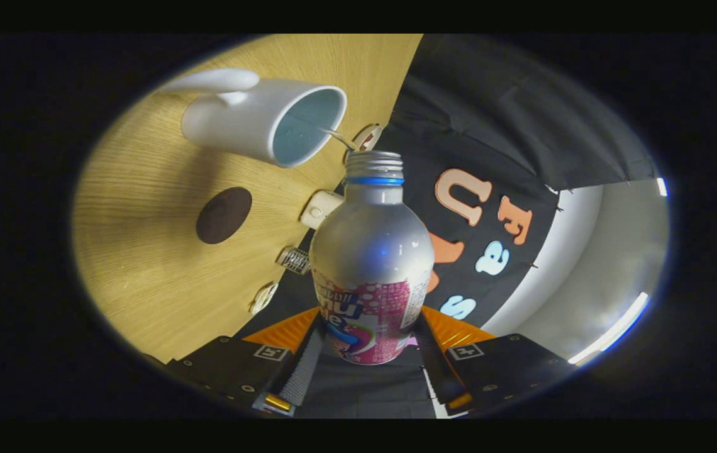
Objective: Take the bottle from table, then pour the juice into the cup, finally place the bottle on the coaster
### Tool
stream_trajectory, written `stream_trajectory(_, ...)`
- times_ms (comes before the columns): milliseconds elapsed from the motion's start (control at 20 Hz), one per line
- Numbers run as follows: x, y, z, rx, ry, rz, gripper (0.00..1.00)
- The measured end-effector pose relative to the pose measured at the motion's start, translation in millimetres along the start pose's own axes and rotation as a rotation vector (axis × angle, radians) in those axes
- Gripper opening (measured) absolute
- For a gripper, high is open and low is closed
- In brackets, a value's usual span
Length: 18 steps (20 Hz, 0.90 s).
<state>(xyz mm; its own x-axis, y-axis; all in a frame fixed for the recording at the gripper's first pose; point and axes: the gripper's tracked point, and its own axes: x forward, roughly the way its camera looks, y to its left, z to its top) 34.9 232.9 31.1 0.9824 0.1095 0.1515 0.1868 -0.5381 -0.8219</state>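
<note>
Now your hand-held gripper (368,343) is squeezing the bottle (371,264). Both fingers (300,371) press on its lower part, one on each side, right by the pink and white label. The bottle sits between the fingers and points away from you, with its open mouth at the far end. It has no cap on. It is silver, with a blue ring under the screw top.

The whole view is tipped, so the wooden worktop (144,251) looks like a wall on one side of the bottle. The white cup (264,119) stands on the worktop, past the fingers and just beside the bottle's mouth. You can see right into the cup. Its inside looks pale blue, and its handle (214,80) is on the side away from the bottle. A thin stream (336,135) runs between the bottle's mouth and the cup's rim. You cannot tell how much is in the cup.

The round dark coaster (224,214) lies flat on the worktop, near the cup but not touching it. Nothing is on it. A few small things (319,207) sit along the worktop's edge, close to the bottle's neck. They are too small to tell what they are. A black cloth wall (497,126) hangs behind the bottle.
</note>
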Motion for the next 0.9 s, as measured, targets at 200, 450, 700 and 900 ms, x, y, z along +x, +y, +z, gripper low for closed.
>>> stream_trajectory(200, -1.3, -2.7, 1.5, -0.020, -0.004, 0.000, 0.76)
stream_trajectory(450, -2.6, -5.8, 4.3, -0.043, -0.020, 0.005, 0.76)
stream_trajectory(700, 0.2, -8.5, 6.8, -0.059, -0.029, 0.006, 0.76)
stream_trajectory(900, -0.2, -10.8, 7.4, -0.088, -0.035, 0.017, 0.76)
